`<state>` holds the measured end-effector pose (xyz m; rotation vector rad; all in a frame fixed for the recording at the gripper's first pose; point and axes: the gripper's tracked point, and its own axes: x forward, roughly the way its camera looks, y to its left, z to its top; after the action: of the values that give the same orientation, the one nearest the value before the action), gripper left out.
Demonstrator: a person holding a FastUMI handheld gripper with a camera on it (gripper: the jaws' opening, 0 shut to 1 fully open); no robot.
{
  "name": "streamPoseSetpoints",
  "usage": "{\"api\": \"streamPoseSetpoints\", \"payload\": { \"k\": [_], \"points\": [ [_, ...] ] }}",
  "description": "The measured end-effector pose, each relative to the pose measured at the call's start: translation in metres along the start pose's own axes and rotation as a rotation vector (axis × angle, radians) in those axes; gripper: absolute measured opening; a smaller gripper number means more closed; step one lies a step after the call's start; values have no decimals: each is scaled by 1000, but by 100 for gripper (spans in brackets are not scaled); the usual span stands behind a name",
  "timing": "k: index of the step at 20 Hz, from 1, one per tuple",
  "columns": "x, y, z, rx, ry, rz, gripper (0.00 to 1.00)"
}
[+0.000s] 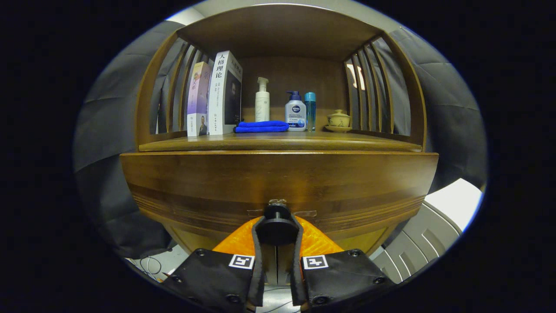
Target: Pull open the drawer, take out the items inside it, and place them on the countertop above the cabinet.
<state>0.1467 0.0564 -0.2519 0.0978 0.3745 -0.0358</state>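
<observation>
Dark cloth hanging behind a wooden cabinet [278, 174], drawer shut.
Standing on the countertop [278, 141] from left to right: two upright books [215, 95] leaning together, a white pump bottle [262, 101] behind a folded blue cloth [261, 126], a white-and-blue pump bottle [295, 112] touching a slim blue bottle [310, 111], then a small lidded cup on a saucer [339, 120] just beside the right slats. Sitting closed beneath, the drawer front [278, 208] with its dark round knob [277, 213] at the middle. Closing narrowly around that knob, the gripper [277, 228], both fingers [259, 243] pressing its sides. Hiding anything inside the drawer, so contents impossible to tell. Lying at lower right, a pale grooved panel [428, 234].
</observation>
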Motion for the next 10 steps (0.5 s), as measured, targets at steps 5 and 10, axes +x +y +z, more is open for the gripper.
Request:
{"api": "streamPoseSetpoints", "payload": {
  "k": [5, 10],
  "points": [
    [-26, -1, -7, -5, 3, 8, 27],
    [-50, -1, -15, 33, 18, 3, 27]
  ]
}}
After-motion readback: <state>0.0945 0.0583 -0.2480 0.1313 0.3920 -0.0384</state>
